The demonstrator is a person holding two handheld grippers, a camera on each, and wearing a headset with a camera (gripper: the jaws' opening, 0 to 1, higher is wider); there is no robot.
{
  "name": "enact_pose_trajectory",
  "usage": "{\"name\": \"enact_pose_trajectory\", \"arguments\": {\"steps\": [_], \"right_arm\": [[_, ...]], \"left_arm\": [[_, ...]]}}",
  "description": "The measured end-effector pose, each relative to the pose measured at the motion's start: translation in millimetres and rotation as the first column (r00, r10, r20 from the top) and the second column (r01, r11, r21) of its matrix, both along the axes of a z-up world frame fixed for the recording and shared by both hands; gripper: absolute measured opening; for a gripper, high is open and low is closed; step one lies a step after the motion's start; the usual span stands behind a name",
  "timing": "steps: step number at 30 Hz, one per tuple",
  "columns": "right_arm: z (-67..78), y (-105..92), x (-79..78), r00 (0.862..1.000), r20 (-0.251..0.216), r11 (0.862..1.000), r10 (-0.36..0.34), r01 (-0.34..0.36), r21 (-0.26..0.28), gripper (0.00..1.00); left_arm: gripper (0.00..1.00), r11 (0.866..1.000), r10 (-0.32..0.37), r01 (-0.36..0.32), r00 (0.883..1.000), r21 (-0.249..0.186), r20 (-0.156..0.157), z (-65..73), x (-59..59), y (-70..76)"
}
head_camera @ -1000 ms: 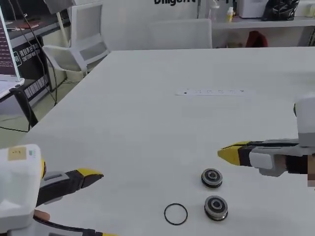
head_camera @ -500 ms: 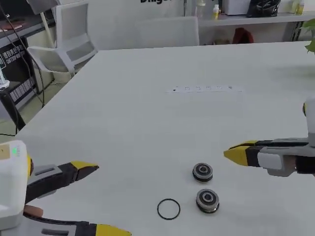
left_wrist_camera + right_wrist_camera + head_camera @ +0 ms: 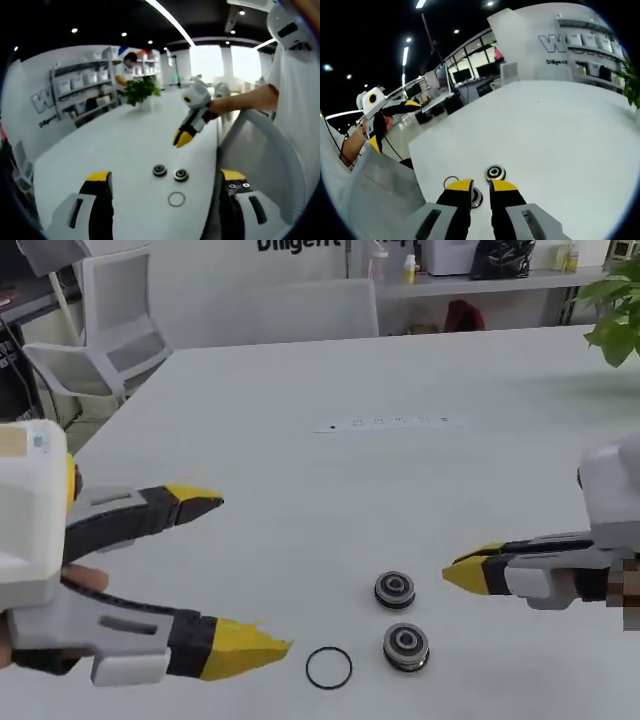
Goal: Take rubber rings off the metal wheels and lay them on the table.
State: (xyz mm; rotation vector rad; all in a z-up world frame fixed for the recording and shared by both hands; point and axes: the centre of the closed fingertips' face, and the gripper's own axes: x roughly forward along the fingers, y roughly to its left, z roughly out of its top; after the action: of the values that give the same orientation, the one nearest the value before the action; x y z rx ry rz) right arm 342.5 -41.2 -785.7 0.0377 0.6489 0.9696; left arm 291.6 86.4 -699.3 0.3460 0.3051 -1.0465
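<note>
So the left gripper [image 3: 250,575] is wide open with nothing in it. The right gripper [image 3: 452,575] is pinched shut, also empty, its tip just right of the 2 wheels [image 3: 395,590]. 1 ring [image 3: 308,668] lies loose on the tabletop [image 3: 300,440], just left of the nearer wheel [image 3: 406,645].

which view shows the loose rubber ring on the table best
The head view: the loose rubber ring lies whole and unobstructed beside the near wheel. The left gripper view shows it too, smaller. In the right gripper view a jaw partly hides it.
</note>
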Motion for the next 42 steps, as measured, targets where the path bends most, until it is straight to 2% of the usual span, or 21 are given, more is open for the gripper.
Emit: {"name": "enact_pose_trajectory", "arguments": {"steps": [7,11,17,19,24,26,28,29,30,31,32,34,36,37,39,40,42], "right_arm": [[-10.2,-6.9,0.1,0.999,-0.043,1.000,-0.025,0.025,0.007,0.11],[-15.3,-8.3,-2.3,0.998,-0.063,1.000,-0.021,0.022,0.006,0.11],[-21.9,-3.2,-10.0,0.997,-0.067,1.000,0.028,-0.028,-0.008,0.13],[-27.2,-2.5,-13.7,0.996,-0.068,0.998,0.052,-0.054,-0.031,0.13],[-41.3,1.8,-22.6,0.990,-0.090,0.990,0.108,-0.115,-0.081,0.16],[-45.3,3.6,-24.5,0.988,-0.094,0.987,0.123,-0.131,-0.090,0.18],[-49.2,7.1,-28.3,0.984,-0.093,0.981,0.151,-0.161,-0.107,0.19],[-51.3,8.2,-29.7,0.983,-0.092,0.979,0.162,-0.172,-0.113,0.20],[-53.2,9.3,-31.3,0.981,-0.092,0.976,0.173,-0.184,-0.119,0.21],[-56.4,11.1,-34.0,0.978,-0.092,0.971,0.190,-0.201,-0.132,0.22],[-58.4,12.2,-34.7,0.976,-0.091,0.968,0.197,-0.208,-0.142,0.22],[-65.0,11.7,-33.0,0.972,-0.081,0.957,0.220,-0.231,-0.173,0.23],[-69.2,12.8,-32.8,0.970,-0.068,0.950,0.233,-0.242,-0.196,0.23],[-71.0,13.0,-33.4,0.969,-0.068,0.947,0.238,-0.247,-0.205,0.23],[-75.0,12.9,-33.3,0.966,-0.057,0.938,0.253,-0.259,-0.232,0.24],[-75.5,12.7,-32.2,0.966,-0.052,0.937,0.252,-0.257,-0.236,0.25],[-77.4,12.1,-30.5,0.968,-0.053,0.938,0.244,-0.249,-0.242,0.26]], "left_arm": [[0.86,0.994,-0.106,0.106,0.994,0.013,0.016,-0.3,13.8,-43.1],[0.84,0.989,-0.146,0.146,0.989,-0.002,0.025,-0.1,25.6,-70.1],[0.81,0.982,-0.188,0.189,0.982,-0.029,0.026,-9.1,41.4,-99.0],[0.77,0.980,-0.193,0.194,0.981,-0.034,0.010,-15.6,44.2,-104.0],[0.73,0.979,-0.201,0.201,0.980,-0.019,-0.010,-42.1,48.5,-113.8],[0.68,0.983,-0.183,0.183,0.983,-0.005,-0.026,-58.7,50.6,-114.0],[0.64,0.986,-0.164,0.164,0.986,-0.015,-0.032,-72.7,51.0,-111.3],[0.61,0.988,-0.156,0.156,0.986,-0.012,-0.051,-82.2,49.5,-108.9],[0.58,0.988,-0.153,0.154,0.986,0.004,-0.061,-88.8,48.7,-106.8],[0.56,0.985,-0.160,0.164,0.984,0.048,-0.076,-97.0,47.0,-103.2],[0.54,0.977,-0.188,0.194,0.979,0.092,-0.079,-104.6,44.0,-101.3],[0.54,0.980,-0.177,0.183,0.981,0.072,-0.079,-106.6,44.6,-102.3],[0.54,0.981,-0.178,0.185,0.977,0.053,-0.117,-110.7,41.8,-102.7],[0.53,0.980,-0.182,0.190,0.975,0.054,-0.125,-112.8,40.7,-103.0],[0.50,0.975,-0.200,0.209,0.973,0.074,-0.119,-117.2,37.4,-104.0],[0.48,0.973,-0.204,0.214,0.972,0.081,-0.116,-119.5,36.2,-104.3],[0.44,0.975,-0.203,0.211,0.971,0.061,-0.123,-120.9,35.0,-106.2]]}}
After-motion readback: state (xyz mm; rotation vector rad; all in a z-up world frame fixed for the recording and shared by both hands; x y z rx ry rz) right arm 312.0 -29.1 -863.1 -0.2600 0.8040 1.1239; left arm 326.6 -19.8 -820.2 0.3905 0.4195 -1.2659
